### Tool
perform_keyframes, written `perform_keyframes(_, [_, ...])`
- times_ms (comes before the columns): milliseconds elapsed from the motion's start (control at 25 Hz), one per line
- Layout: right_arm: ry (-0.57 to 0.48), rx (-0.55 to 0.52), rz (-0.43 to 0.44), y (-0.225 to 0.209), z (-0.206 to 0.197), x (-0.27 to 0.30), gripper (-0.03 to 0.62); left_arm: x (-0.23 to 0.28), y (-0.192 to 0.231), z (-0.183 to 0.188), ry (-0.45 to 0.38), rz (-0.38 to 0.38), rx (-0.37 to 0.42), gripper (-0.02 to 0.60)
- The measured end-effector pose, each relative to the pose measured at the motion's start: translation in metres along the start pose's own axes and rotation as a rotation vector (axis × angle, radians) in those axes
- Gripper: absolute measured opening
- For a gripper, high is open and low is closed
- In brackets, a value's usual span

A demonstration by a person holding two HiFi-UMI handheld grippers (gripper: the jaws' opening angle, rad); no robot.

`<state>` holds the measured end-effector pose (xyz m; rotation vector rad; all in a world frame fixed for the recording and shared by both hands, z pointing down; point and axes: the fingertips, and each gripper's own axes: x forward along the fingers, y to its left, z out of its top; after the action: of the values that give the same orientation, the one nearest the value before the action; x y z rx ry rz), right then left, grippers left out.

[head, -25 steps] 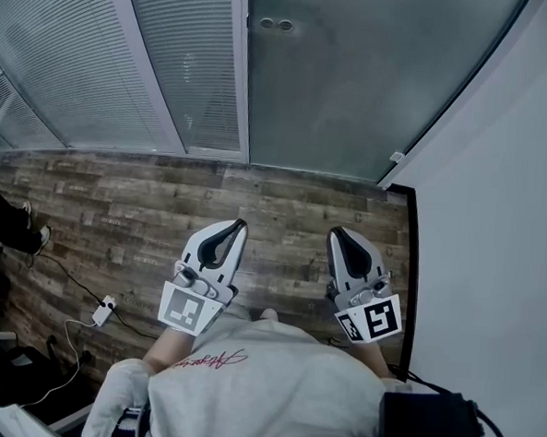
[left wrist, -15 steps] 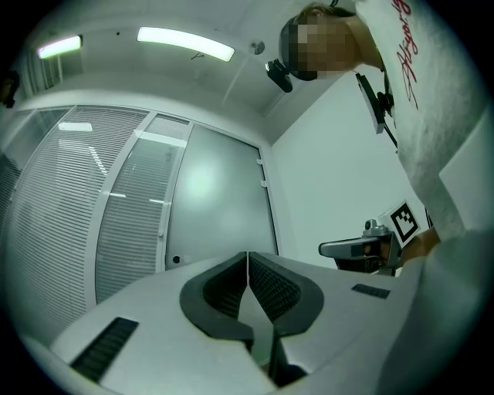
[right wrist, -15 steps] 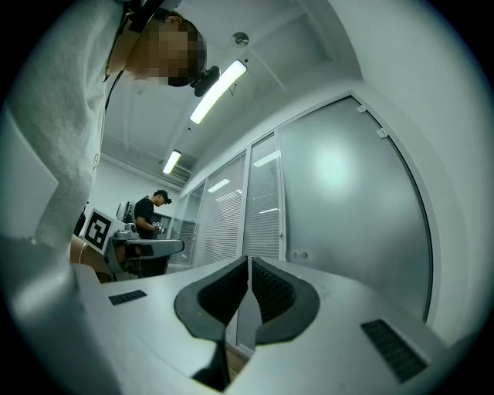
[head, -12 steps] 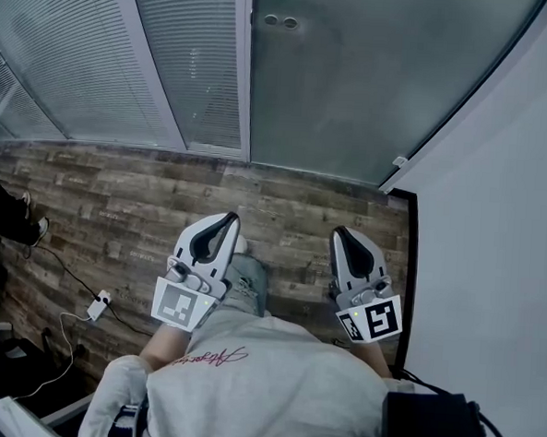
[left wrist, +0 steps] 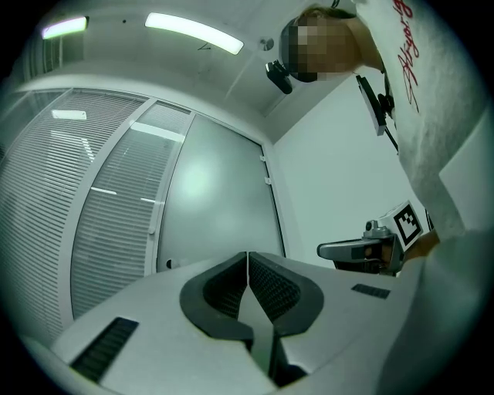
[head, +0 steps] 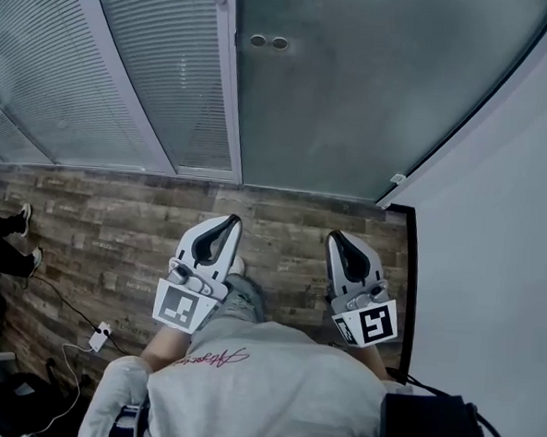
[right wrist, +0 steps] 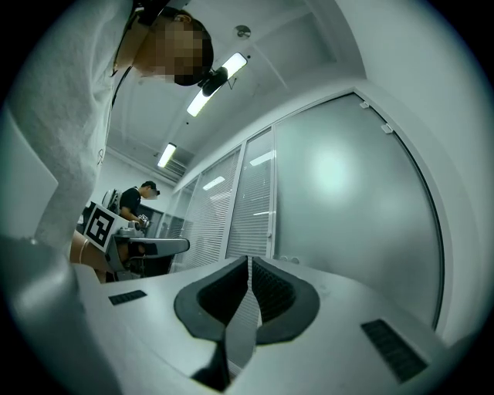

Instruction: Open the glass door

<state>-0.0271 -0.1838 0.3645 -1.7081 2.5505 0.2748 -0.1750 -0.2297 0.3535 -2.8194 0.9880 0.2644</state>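
The left gripper (head: pixel 232 221) and the right gripper (head: pixel 335 237) each have their jaws pressed together, with nothing in them. The 2 are side by side above the wooden floor (head: pixel 117 213). The glass door (head: pixel 355 98) is in front, not touching either gripper, next to the white wall (head: pixel 495 226).

A light grey sweatshirt (head: pixel 263 388) is worn, with red script lettering (head: pixel 207 358) across the chest. The left gripper (head: pixel 233 222) and right gripper (head: pixel 334 236) are shelled in pale grey (dark ribbed pads (left wrist: pixel 270 287) inside), each fitted with a black-and-white marker cube (head: pixel 181 307).
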Motion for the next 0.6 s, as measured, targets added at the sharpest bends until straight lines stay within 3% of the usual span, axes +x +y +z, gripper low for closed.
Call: perform_keyframes(600, [0.018,-0.003,-0.076,-0.071,-0.035,0.193,0.028,0.137,0.156,-0.048,0.04,-0.096,-0.047,0.018])
